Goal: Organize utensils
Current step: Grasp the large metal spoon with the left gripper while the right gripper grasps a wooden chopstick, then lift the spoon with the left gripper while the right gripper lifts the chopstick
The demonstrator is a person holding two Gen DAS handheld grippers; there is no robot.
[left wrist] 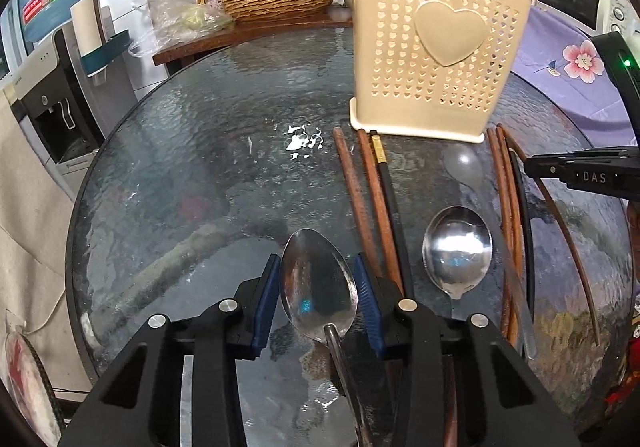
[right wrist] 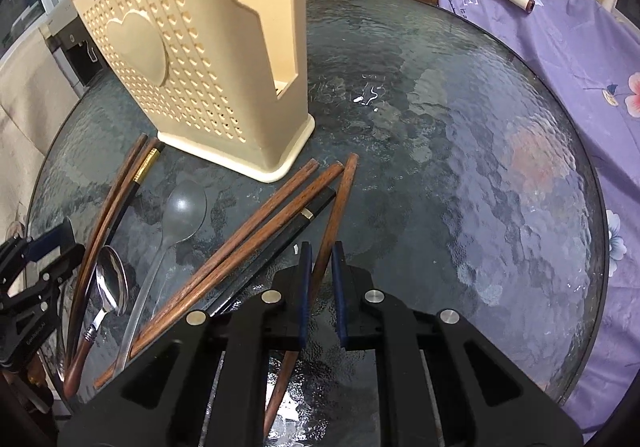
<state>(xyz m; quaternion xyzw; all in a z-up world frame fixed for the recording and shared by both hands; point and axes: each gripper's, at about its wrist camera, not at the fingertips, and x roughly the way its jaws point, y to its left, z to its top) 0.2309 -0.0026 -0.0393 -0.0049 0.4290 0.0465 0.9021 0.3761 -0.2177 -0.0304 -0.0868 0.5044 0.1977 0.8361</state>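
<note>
Glass table [left wrist: 192,151]: holder [left wrist: 432,59], chopsticks [left wrist: 356,191], spoons [left wrist: 458,247].

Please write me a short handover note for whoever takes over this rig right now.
Left gripper: its pads sit on both sides of a steel spoon's bowl, gripping it.
Right gripper: shut on one brown chopstick, which runs up between its pads.
Things: the cream holder stands upright on the glass table. A second steel spoon, a grey plastic spoon and the other chopsticks lie flat in front of it.
Done: nothing can be seen in the holder yet.
Left: put the spoon and chopstick into the holder, then collect the rest.
</note>
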